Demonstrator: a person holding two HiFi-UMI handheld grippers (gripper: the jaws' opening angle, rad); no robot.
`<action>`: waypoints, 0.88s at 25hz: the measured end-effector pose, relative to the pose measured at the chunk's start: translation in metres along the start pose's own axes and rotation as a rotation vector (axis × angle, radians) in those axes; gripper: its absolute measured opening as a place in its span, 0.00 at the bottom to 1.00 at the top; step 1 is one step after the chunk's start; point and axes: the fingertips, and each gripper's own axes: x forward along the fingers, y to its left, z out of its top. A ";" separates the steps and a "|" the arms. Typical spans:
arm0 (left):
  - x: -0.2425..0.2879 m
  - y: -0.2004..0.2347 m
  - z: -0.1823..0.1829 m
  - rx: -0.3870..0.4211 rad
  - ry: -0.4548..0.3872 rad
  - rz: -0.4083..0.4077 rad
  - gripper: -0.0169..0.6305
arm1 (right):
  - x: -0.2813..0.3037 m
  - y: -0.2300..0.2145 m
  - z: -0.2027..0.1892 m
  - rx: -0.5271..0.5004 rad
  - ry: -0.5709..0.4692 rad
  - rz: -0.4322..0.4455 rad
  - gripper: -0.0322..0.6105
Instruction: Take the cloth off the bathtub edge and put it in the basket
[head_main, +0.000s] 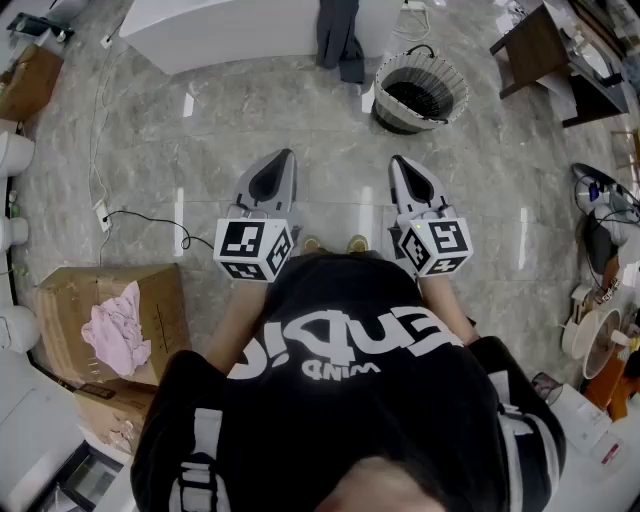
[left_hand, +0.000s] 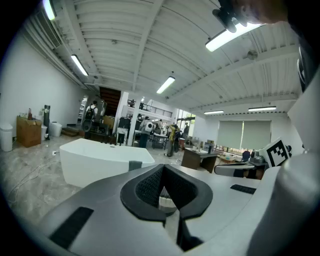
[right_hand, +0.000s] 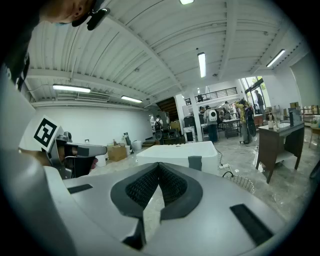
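Head view, cloth: the grey cloth (head_main: 339, 38) hangs over the bathtub (head_main: 220, 30) edge, untouched and well ahead of you.
Head view, basket: the basket (head_main: 400, 118) stands on the floor just right of the cloth. No cloth shows inside it.
Head view, grippers: you hold your left gripper (head_main: 283, 157) and right gripper (head_main: 397, 162) side by side close to your body, both well apart from the cloth.
Left gripper view, jaws: together at the tips, with nothing between them. The cloth (left_hand: 135, 165) shows beyond, on the tub rim.
Right gripper view, jaws: the tips also meet, and they are empty. The tub, cloth (right_hand: 195, 162) and basket (right_hand: 241, 182) lie ahead.
Progress: nothing is done yet, by my reading. You have still to approach, open a gripper, grasp the cloth, lift it off and drop it in the basket.
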 end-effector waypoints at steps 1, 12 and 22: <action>-0.001 0.002 0.000 0.003 0.002 -0.005 0.05 | 0.002 0.003 0.000 0.004 0.000 0.002 0.07; 0.003 0.021 -0.008 0.004 0.015 -0.099 0.05 | 0.016 0.030 -0.015 0.007 -0.027 0.030 0.07; 0.049 0.046 -0.008 0.009 0.020 -0.103 0.05 | 0.056 -0.002 -0.008 0.023 -0.045 -0.023 0.07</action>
